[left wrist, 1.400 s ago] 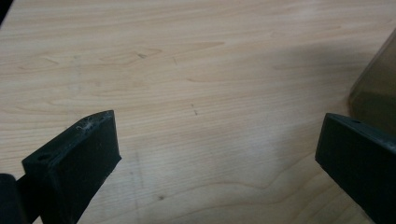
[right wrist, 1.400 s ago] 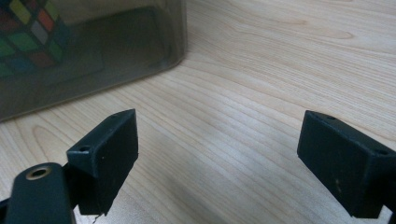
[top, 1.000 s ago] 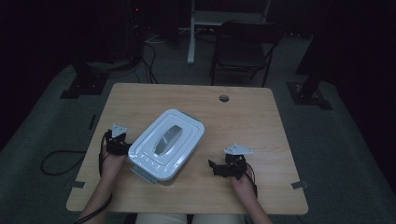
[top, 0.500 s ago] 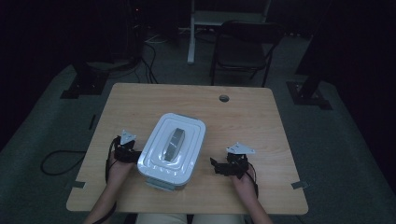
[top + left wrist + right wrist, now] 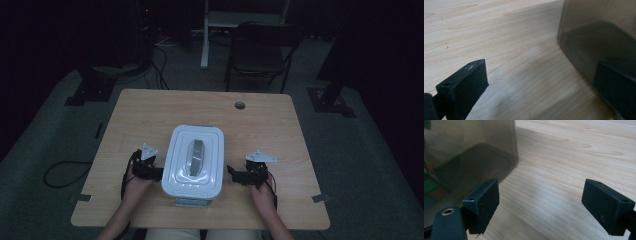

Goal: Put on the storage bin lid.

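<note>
A lidded box (image 5: pixel 196 161) with a white lid and a grey handle lies lengthwise near the table's front middle. My left gripper (image 5: pixel 158 173) rests at its left side, open. In the left gripper view one jaw is against the smoky box wall (image 5: pixel 596 35), and only bare wood lies between the fingers (image 5: pixel 465 86). My right gripper (image 5: pixel 233 174) sits just off the box's right side, open. Its jaws have just been closing a little with nothing between them. In the right gripper view the box wall (image 5: pixel 471 150) stands beside the left finger (image 5: pixel 482 201), and coloured shapes show dimly inside.
The wooden table (image 5: pixel 150 115) has a cable hole (image 5: pixel 240 105) near its far edge. A dark chair (image 5: pixel 260 50) and a desk leg stand beyond it. Cables lie on the floor at the left (image 5: pixel 62 172).
The box has turned from lying diagonally to lying square with the table. My left gripper moved right and nearer along with it. The right gripper stayed put.
</note>
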Action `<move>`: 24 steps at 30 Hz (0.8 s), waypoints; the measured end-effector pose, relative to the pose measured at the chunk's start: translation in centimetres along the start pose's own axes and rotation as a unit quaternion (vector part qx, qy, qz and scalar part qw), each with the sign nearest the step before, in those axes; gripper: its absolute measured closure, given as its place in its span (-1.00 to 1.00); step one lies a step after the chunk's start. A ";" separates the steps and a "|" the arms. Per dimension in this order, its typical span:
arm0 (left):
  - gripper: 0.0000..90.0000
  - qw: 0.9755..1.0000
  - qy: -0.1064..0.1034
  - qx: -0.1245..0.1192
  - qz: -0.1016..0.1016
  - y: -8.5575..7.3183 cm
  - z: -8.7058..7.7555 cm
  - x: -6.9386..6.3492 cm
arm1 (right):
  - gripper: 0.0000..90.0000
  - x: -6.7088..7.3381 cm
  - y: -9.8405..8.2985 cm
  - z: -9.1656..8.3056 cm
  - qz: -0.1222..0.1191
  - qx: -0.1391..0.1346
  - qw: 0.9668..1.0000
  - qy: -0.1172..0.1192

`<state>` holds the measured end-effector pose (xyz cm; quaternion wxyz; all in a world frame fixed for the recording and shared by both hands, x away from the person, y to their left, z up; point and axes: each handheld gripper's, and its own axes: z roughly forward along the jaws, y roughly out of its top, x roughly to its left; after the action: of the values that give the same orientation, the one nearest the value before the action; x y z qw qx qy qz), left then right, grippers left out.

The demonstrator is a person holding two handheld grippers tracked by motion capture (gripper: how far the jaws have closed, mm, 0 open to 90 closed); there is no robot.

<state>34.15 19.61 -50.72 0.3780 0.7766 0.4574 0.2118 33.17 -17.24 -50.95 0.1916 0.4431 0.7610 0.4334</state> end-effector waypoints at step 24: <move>-0.99 0.996 -0.060 0.025 0.061 2.1 1.3 -6.1 | -0.65 -3.2 -0.5 -1.1 0.012 0.020 0.999 -0.036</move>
<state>33.17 13.16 -49.76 0.3716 0.8235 0.3912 0.1755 33.88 -20.57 -51.09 0.2051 0.4710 0.7567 0.4043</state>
